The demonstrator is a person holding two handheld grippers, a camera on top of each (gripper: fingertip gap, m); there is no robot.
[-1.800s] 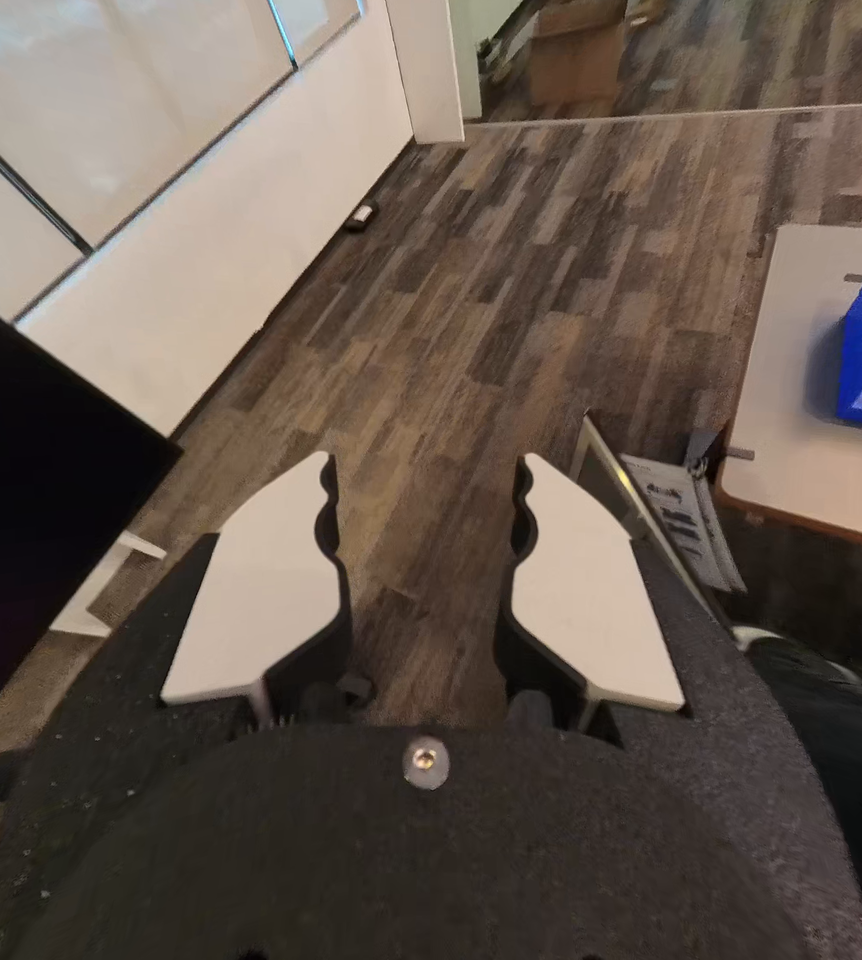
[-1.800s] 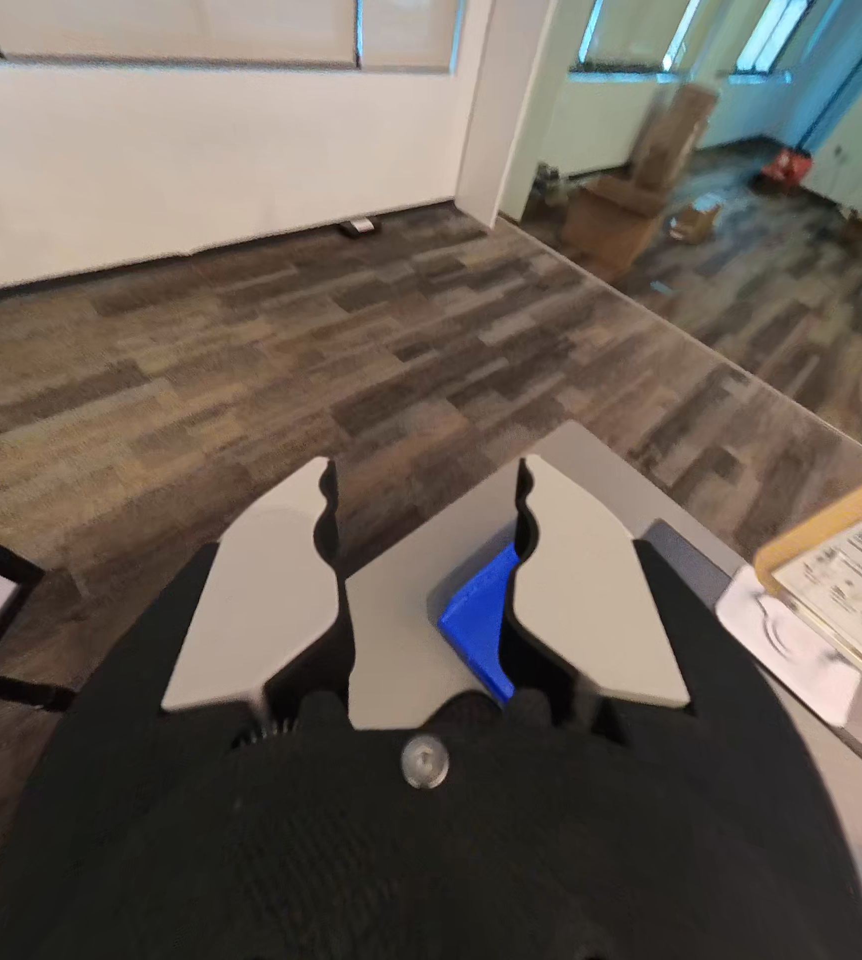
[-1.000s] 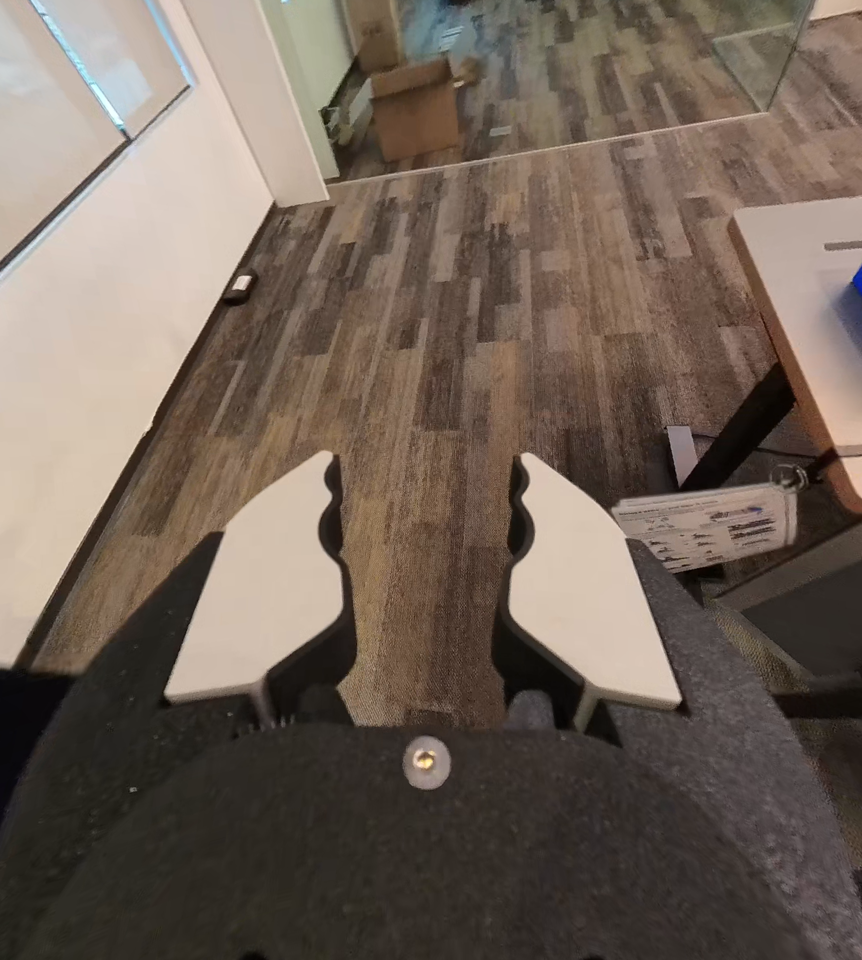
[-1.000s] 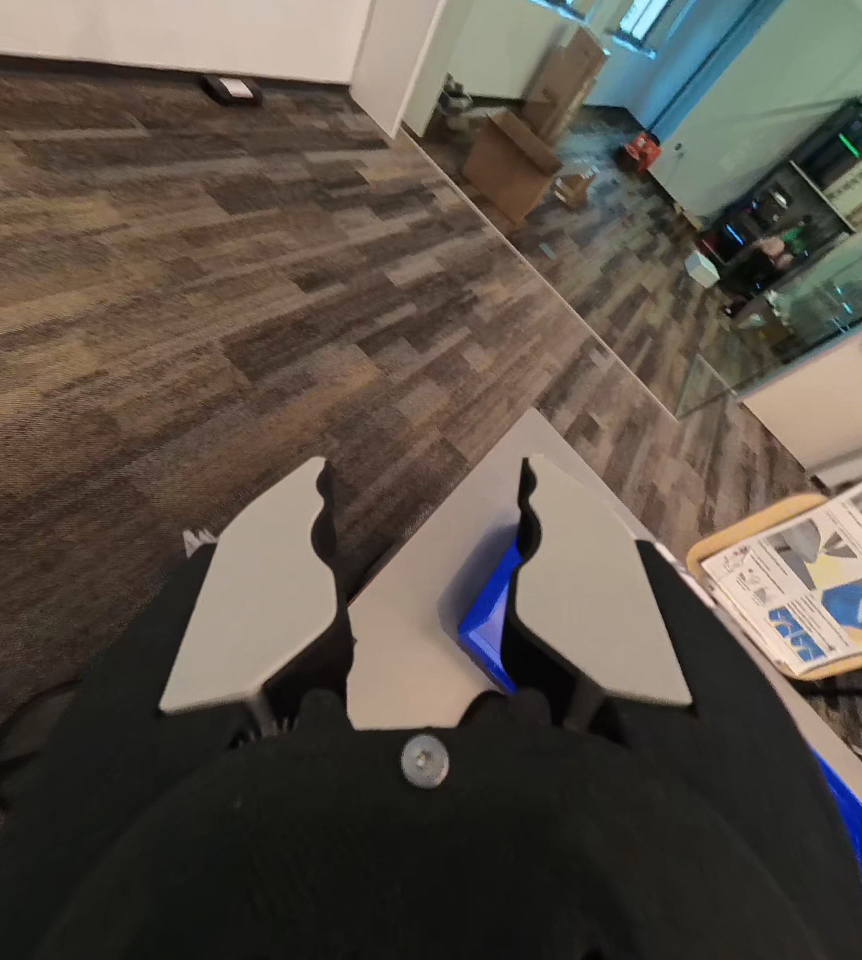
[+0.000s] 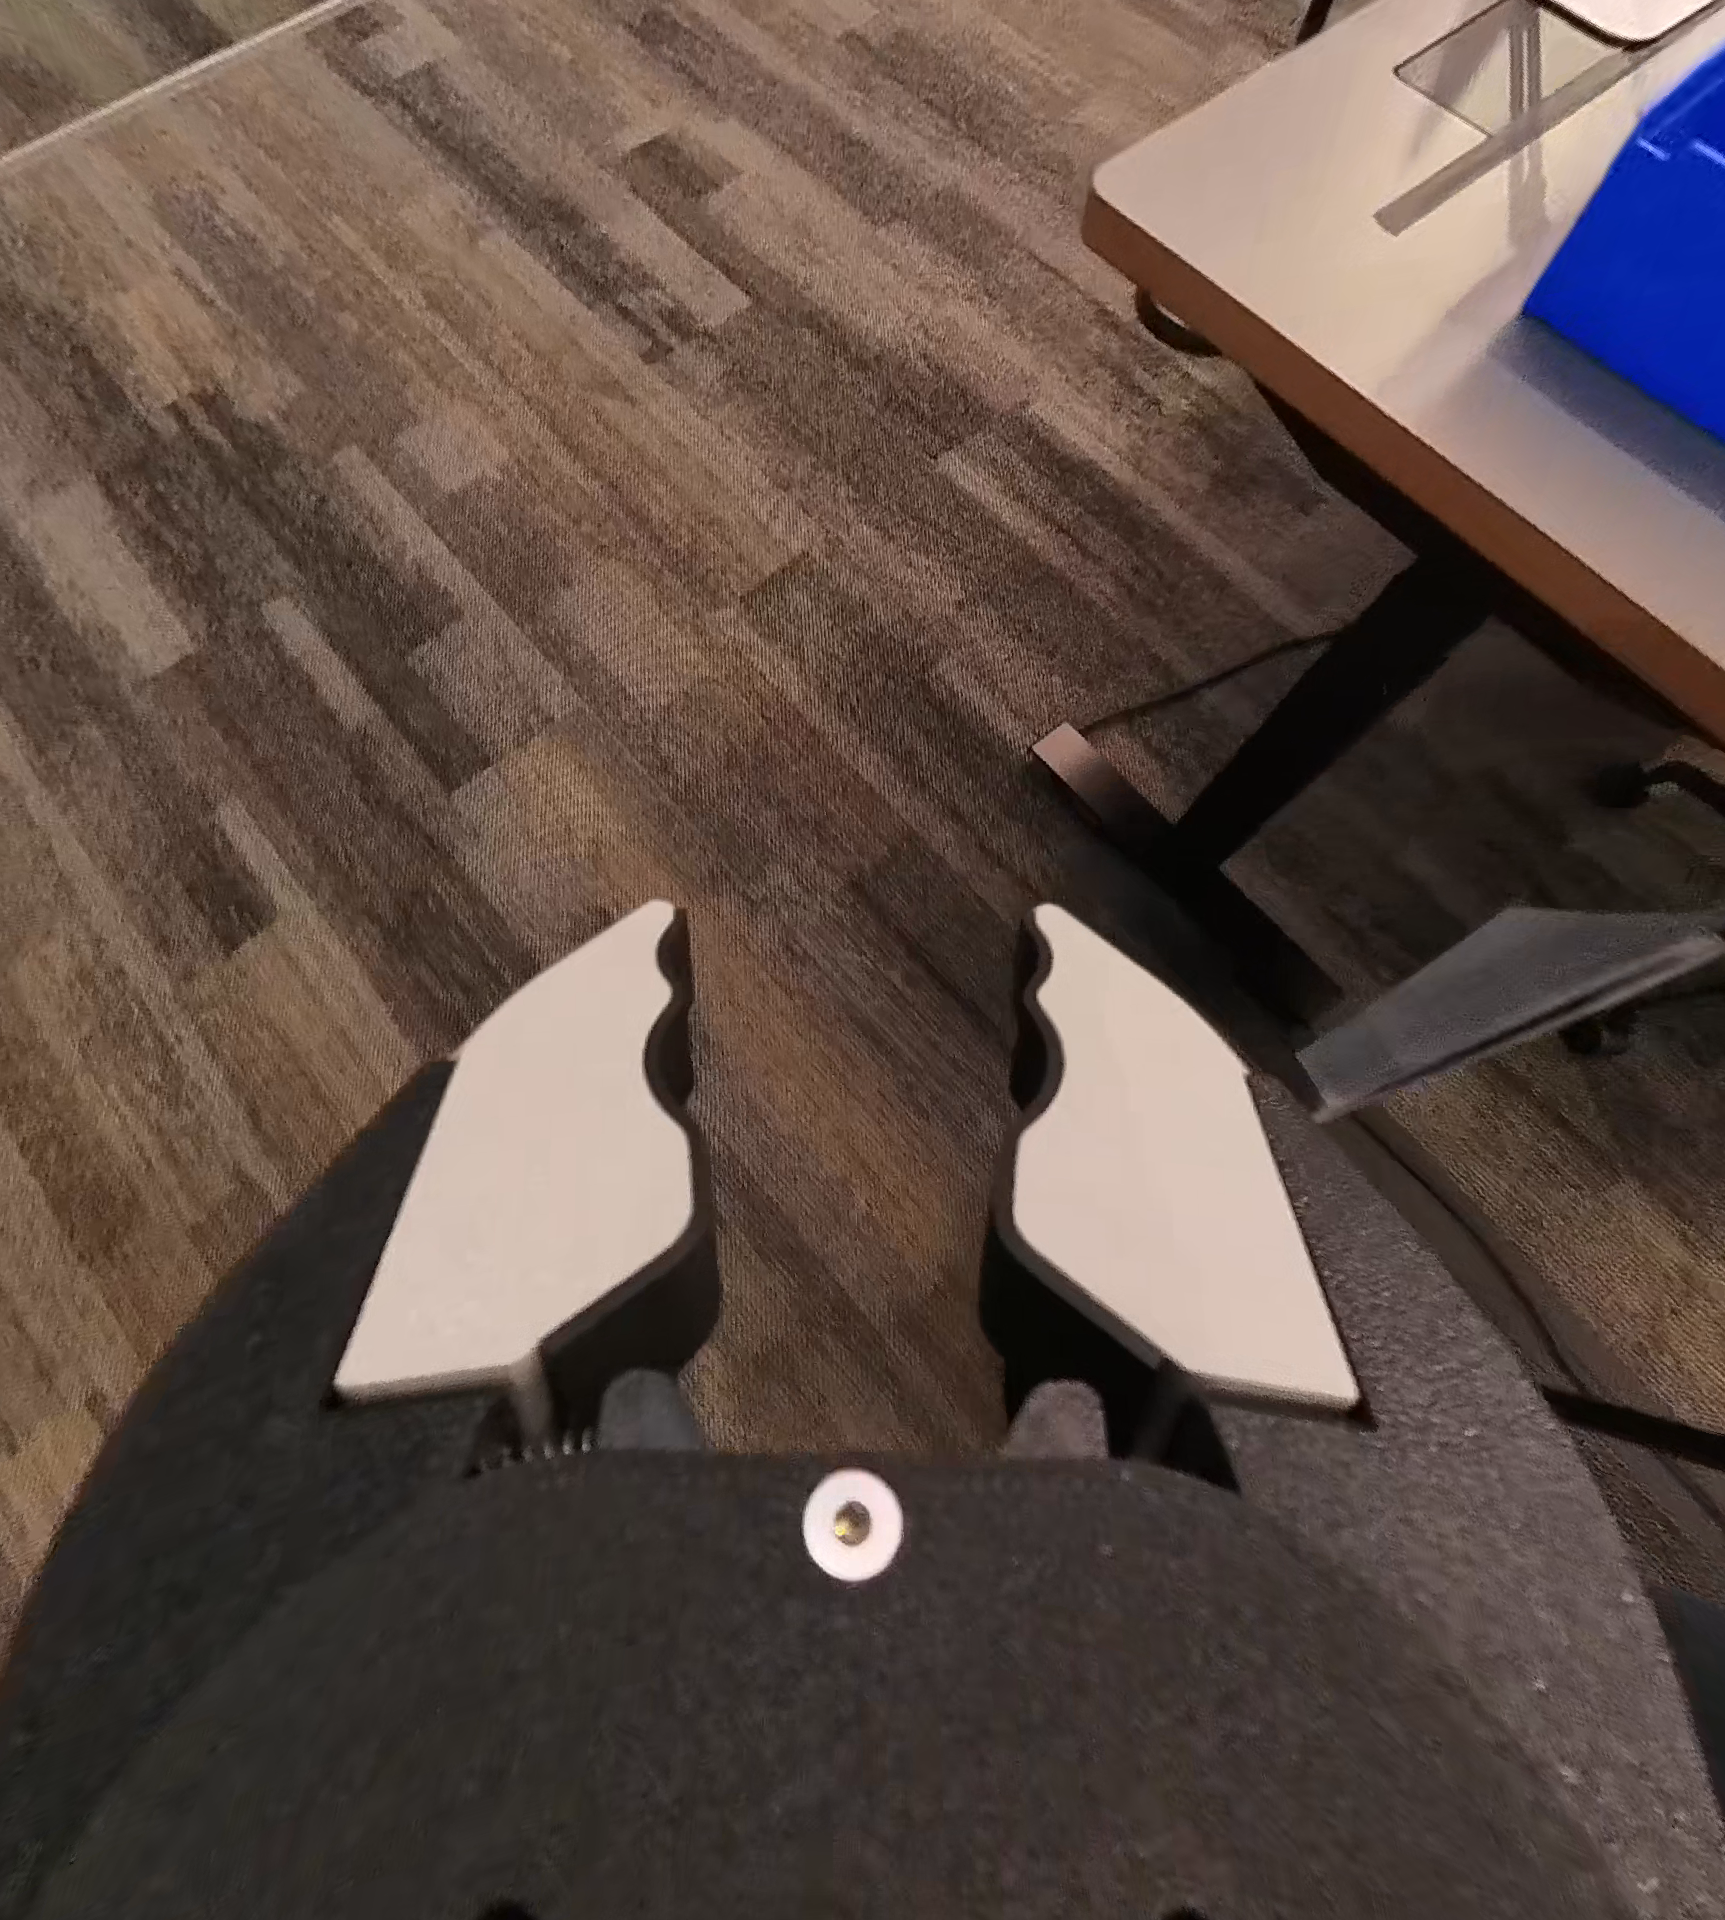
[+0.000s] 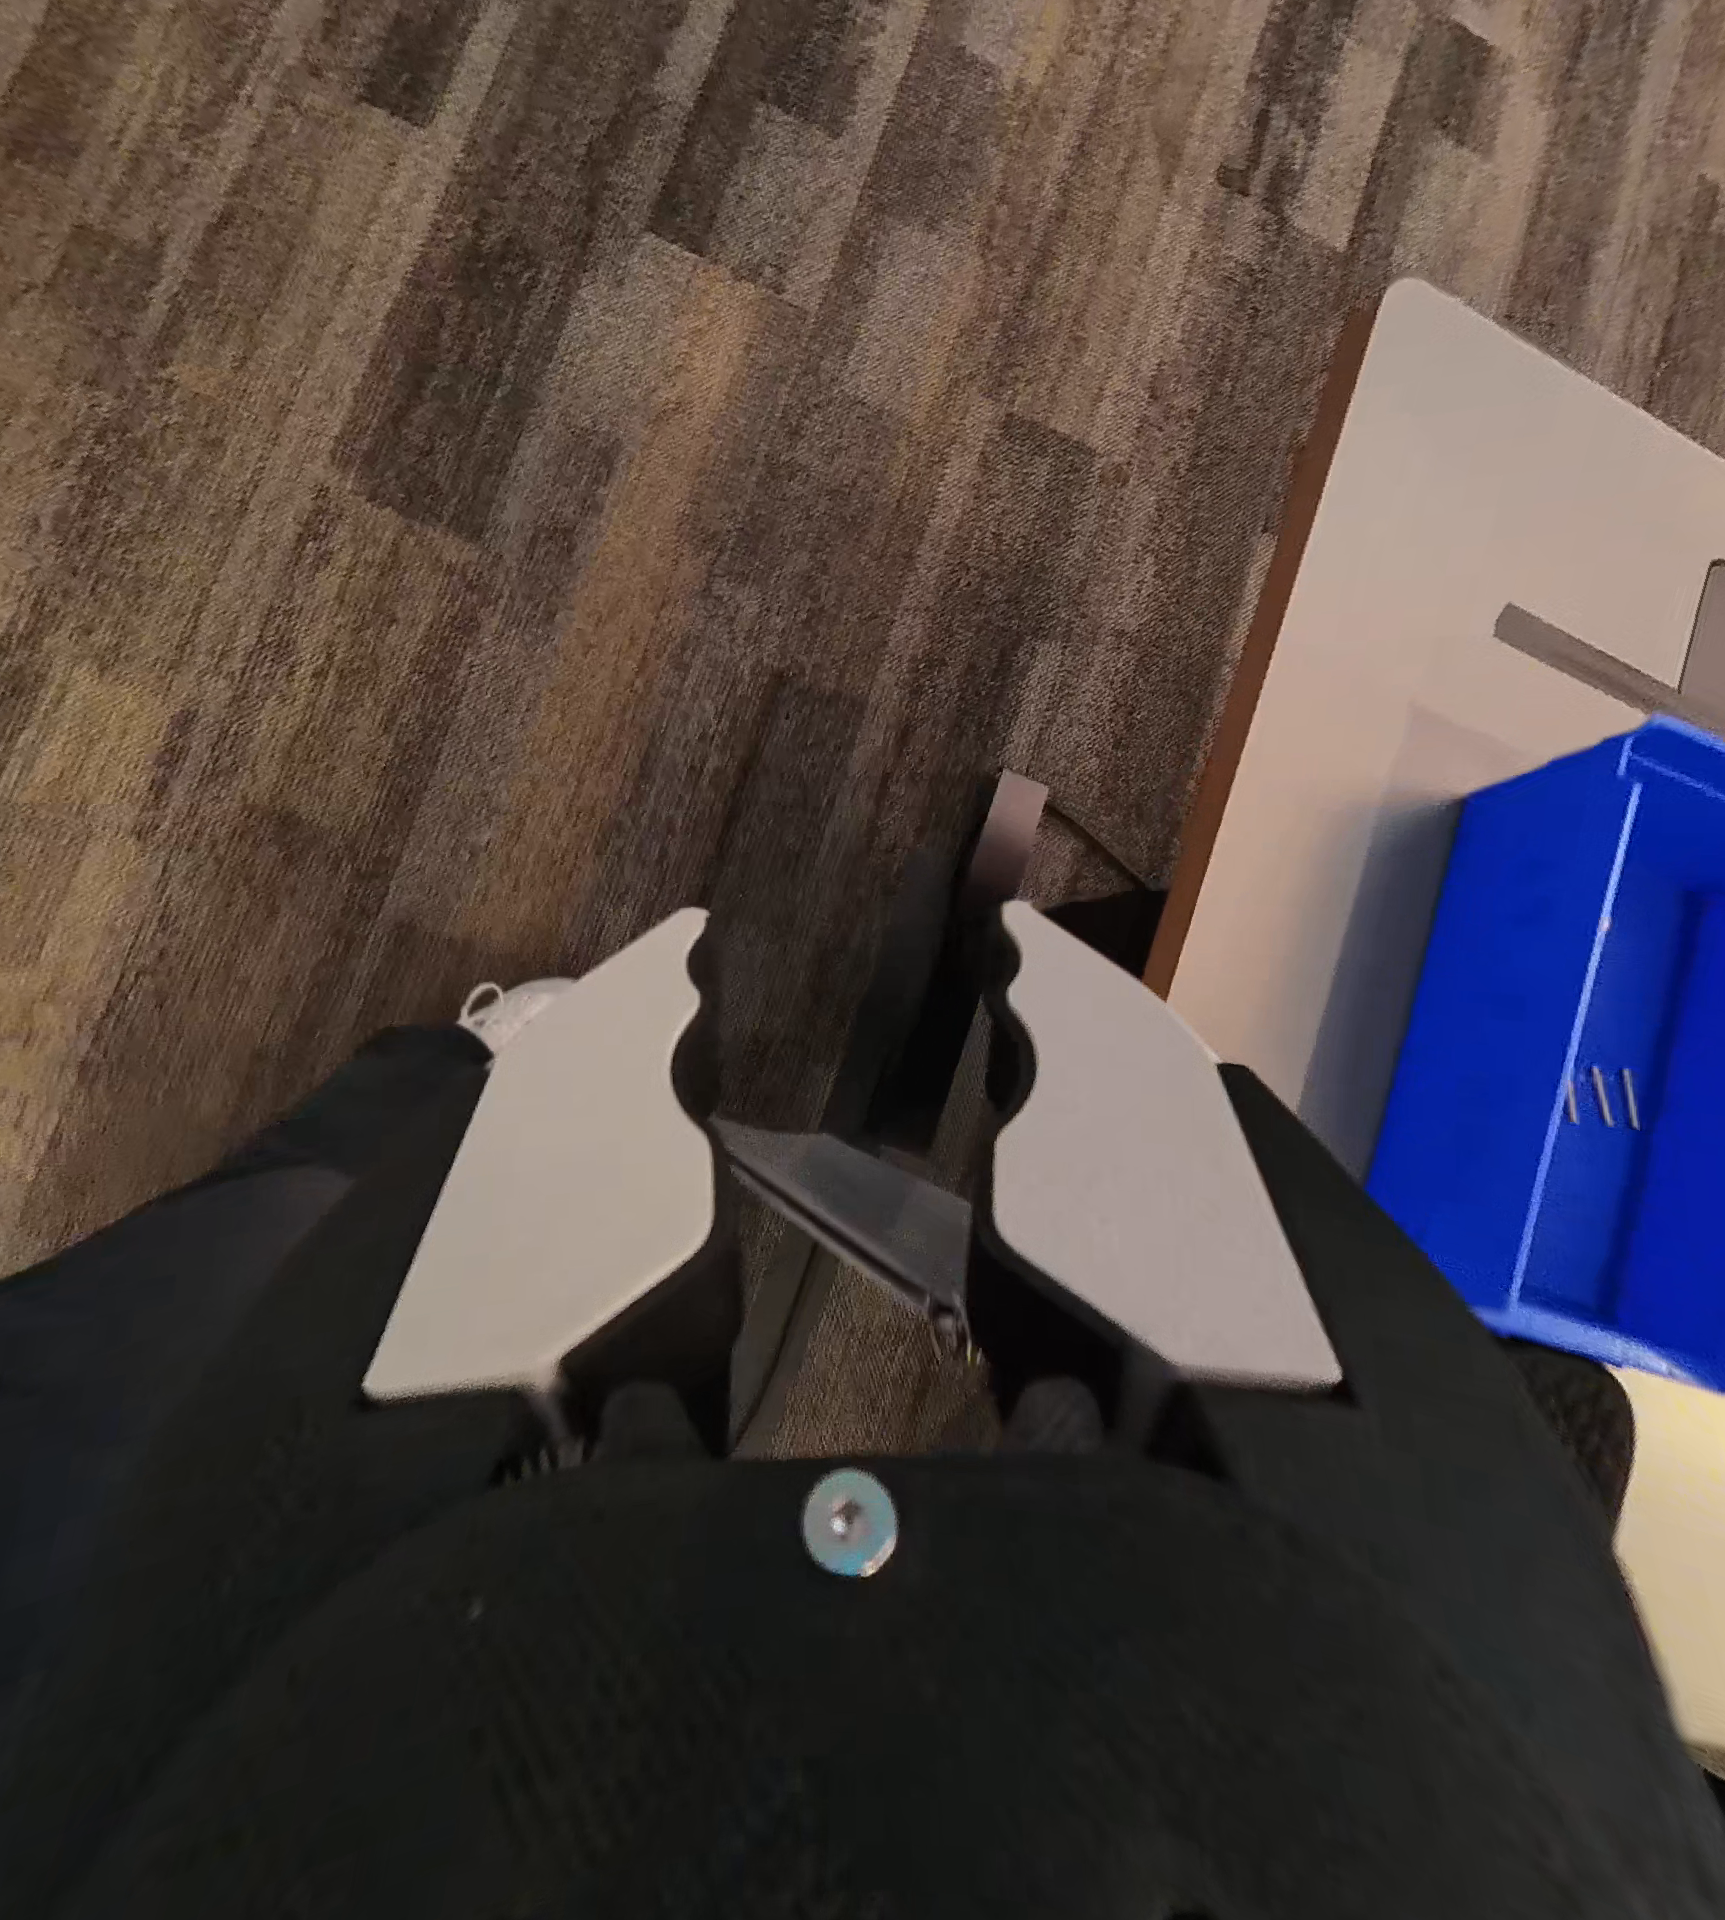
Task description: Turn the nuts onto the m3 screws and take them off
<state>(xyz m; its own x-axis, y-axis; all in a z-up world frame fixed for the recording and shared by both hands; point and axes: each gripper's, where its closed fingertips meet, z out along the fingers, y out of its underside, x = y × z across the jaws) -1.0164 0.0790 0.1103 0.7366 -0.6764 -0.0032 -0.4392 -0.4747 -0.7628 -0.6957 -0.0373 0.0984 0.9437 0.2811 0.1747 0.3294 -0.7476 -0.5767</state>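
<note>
Left gripper: both pale grey fingers spread wide apart, nothing between them; it hangs over the floor, well clear of the worktop.

Right gripper: fingers likewise parted and empty (a dark flat chair part shows through the gap, below and behind, not gripped).

Gripper bodies: black textured housings, each with one bright screw head at centre.

Floor: carpet in mixed brown and grey plank-like strips, filling most of both views.

Worktop: pale grey top with a brown edge, to the right of both grippers; a black leg runs down to a foot on the carpet, with a thin cable beside it.

Blue bin: bright blue plastic, standing on the worktop near its corner, also seen at the upper right of the left wrist view.

M3 screws: a few thin grey pins lying side by side inside the blue bin (too small to tell more); apart from both grippers.

Nuts: cannot be made out in either view.

Writing and labels: none readable on the bin, worktop or grippers.

Chair parts: dark grey mesh panel and a black wheeled base under the worktop.
</note>
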